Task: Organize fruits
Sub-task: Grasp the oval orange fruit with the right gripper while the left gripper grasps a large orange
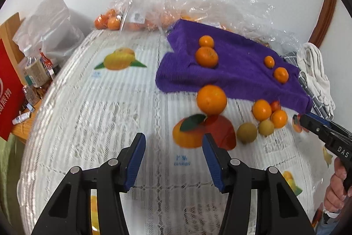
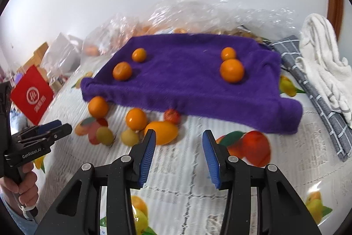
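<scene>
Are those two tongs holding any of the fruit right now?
No. Both the left tongs and the right tongs are open with nothing between their pads.

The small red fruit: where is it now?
In the right wrist view the small red fruit lies on the tablecloth against the purple towel's front edge, left of centre.

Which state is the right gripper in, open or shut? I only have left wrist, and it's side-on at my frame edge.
Observer: Open. The right gripper has its jaws spread, with nothing between them.
Operator: Aimed at what?
Observer: Bare tablecloth shows in the gap, with the front edge of the purple towel just beyond. No fruit is lined up.
Operator: Right of the towel?
Observer: The grey checked cloth runs forward past the towel's front corner.
</scene>
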The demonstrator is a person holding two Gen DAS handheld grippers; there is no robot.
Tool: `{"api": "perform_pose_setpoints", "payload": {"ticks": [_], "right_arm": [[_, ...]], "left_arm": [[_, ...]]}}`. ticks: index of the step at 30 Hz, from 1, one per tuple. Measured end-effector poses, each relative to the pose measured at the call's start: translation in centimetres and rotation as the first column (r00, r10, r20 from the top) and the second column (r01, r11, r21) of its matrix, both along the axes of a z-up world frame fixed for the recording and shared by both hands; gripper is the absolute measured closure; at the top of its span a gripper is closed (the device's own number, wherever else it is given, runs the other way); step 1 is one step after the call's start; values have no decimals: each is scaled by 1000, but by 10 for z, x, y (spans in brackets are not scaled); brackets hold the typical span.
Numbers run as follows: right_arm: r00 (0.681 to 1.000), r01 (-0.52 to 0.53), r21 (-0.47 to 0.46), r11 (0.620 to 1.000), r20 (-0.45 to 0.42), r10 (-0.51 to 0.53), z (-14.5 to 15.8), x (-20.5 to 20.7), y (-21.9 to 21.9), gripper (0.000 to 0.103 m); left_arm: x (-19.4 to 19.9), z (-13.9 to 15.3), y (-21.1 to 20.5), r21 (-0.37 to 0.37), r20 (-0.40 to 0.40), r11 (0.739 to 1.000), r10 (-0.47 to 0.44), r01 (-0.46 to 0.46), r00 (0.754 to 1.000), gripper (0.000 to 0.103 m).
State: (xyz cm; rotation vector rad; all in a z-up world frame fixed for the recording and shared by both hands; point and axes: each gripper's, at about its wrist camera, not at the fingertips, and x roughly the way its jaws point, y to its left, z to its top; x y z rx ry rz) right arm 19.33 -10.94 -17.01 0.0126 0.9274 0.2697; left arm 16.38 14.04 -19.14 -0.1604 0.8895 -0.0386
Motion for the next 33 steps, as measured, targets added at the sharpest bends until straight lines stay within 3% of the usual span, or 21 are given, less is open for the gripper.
{"api": "perform_pose_setpoints", "payload": {"ticks": [2,6,12,20,24,27,31,33], "right_arm": [[1000,-27,-10,1000,-16,27,-7,1,9,58],[997,-53,-16,998,-47,53,-18,11,24,58],[996,-59,-51,997,-75,55,-43,24,36,55],[996,-85,-129,988,-33,82,-43,26,45,62],[997,-79,-98,992,-8,79,-36,15,28,62],[998,-61,-116,991,28,64,-29,6,5,62],[998,-21,-155,988,58,31,-25,4,-26,62],[999,5,-121,993,50,1,-24,8,-42,62]], "left_arm": [[1,-6,2,-11,-17,1000,-6,6,1000,52],[-4,-8,9,-20,22,1000,-13,13,1000,52],[-11,-10,19,-91,56,996,-1,6,998,52],[-10,-10,16,-70,54,998,-5,9,999,52],[-12,-9,17,-90,65,996,-13,19,998,52],[-12,-4,9,-66,62,998,-13,17,998,53],[-8,15,-7,-143,73,987,-61,71,995,53],[0,27,-21,-134,96,987,-75,88,993,52]]}}
